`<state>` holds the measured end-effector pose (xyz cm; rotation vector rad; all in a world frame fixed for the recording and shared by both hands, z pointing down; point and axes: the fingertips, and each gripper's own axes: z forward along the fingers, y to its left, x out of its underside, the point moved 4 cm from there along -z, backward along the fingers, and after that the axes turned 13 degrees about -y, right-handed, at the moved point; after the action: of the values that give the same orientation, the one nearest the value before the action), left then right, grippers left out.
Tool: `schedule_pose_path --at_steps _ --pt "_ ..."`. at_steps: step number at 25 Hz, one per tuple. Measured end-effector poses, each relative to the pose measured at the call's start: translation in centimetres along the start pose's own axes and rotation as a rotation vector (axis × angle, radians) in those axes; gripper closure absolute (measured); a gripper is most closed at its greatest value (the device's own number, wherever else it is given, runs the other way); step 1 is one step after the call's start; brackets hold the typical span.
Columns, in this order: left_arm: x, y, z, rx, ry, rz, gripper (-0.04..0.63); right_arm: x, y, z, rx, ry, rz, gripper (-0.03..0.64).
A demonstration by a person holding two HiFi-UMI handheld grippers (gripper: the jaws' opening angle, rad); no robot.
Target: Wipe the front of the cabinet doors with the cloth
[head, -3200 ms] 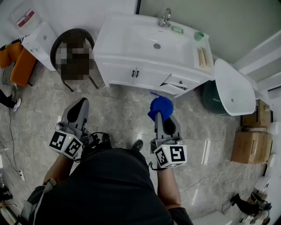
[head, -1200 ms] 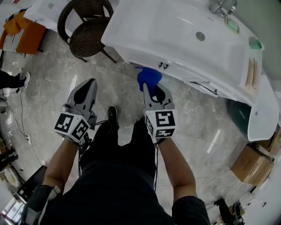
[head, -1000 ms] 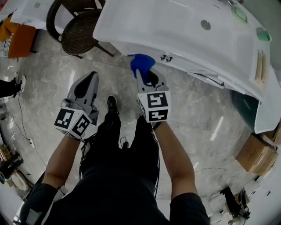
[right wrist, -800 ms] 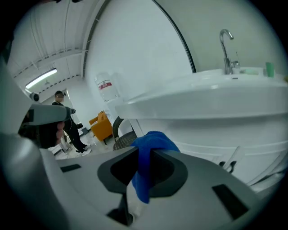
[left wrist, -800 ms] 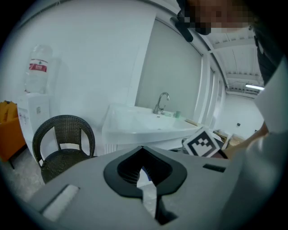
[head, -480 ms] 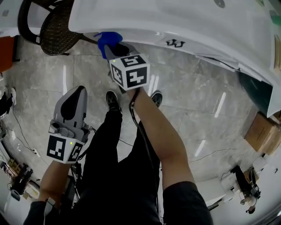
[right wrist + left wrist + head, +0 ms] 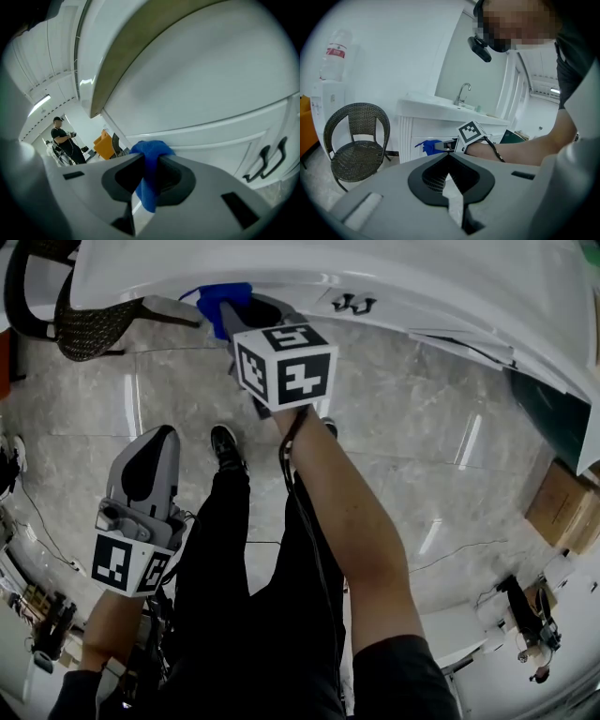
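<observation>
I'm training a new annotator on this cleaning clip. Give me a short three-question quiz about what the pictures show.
1. True or false: the right gripper is shut on the blue cloth.
2. Beside the cabinet stands: A) a chair B) a ladder C) a bucket.
3. Fill in: the left gripper has its jaws ____ and holds nothing.
Key: 1 true; 2 A; 3 together.

In the head view, a dark wicker chair (image 7: 94, 324) stands at ten o'clock on the grey marble floor (image 7: 422, 456). A cardboard box (image 7: 562, 507) sits at three o'clock. The left gripper view shows a water bottle (image 7: 333, 56) at ten o'clock and a tap (image 7: 461, 93) near twelve.
</observation>
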<state>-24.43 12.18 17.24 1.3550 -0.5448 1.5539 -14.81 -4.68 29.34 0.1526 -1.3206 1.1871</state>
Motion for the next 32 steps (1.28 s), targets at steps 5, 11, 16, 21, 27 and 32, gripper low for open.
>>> schedule_pose_path --at_steps 5,11,16,21,27,32 --pt "1.2 -4.0 2.9 0.017 -0.009 -0.027 0.597 -1.2 -5.4 -4.3 0.045 0.007 -0.022 0.558" --pt "1.8 -8.7 5.3 0.041 -0.018 -0.063 0.597 -2.9 -9.7 -8.4 0.096 0.012 -0.039 0.558" --pt "2.2 -10.7 6.1 0.05 -0.035 -0.083 0.597 -3.3 -12.0 -10.9 0.148 -0.015 -0.025 0.558" --pt "2.8 -8.7 4.9 0.046 -0.031 -0.084 0.597 -2.4 -11.7 -11.8 0.25 -0.069 0.006 0.56" --pt "2.9 -2.8 0.8 0.01 -0.025 -0.058 0.597 1.6 -4.3 -6.4 0.175 -0.038 0.003 0.558" --pt "2.4 2.2 -2.5 -0.033 -0.032 -0.056 0.597 5.0 2.3 0.6 0.085 0.013 0.015 0.56"
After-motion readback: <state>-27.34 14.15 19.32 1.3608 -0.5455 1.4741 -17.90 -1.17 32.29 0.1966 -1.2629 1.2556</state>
